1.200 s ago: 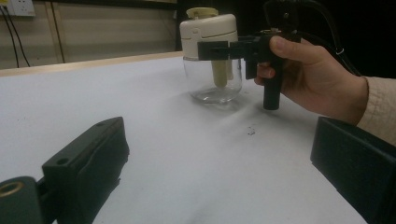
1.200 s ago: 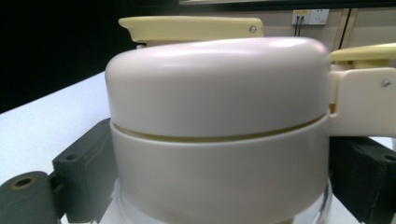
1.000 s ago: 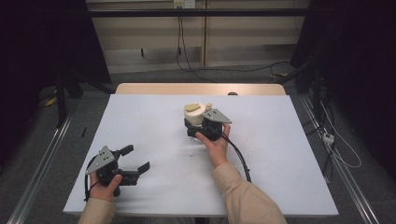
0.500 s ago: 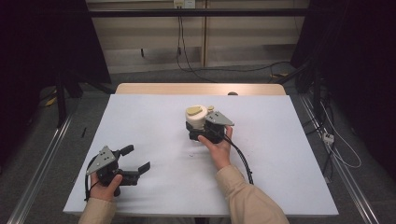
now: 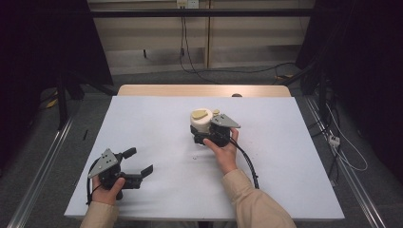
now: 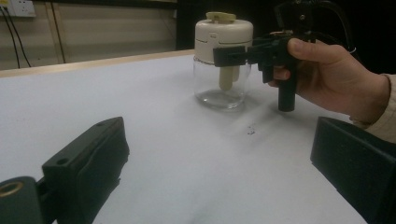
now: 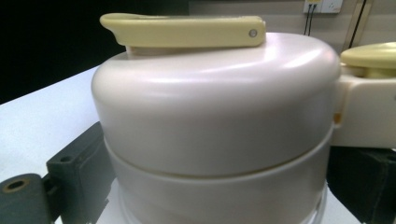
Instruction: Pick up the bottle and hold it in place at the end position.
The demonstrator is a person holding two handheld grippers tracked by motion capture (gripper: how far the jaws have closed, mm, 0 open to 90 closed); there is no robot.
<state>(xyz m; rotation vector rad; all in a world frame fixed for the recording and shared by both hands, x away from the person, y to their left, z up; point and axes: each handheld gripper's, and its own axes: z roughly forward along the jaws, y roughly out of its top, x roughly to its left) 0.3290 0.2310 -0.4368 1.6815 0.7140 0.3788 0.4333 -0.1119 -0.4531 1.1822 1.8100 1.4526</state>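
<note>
The jar (image 5: pixel 201 124) stands mid-tabletop (image 5: pixel 285 156), glass below, cream lid above: probably fragile and slippery. The right gripper (image 5: pixel 205 138) has its jaws clamped around the stiff lid, the safer hold. The left gripper (image 5: pixel 138 166), near left, has jaws apart.

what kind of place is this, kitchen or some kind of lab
Probably a lab or recording workspace, not a kitchen: a bare white table in a dark room, loose cables along the back wall, and metal rails on the floor.

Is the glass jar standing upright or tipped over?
Upright: the jar stands on its glass base on the table, its cream lid on top.
</note>
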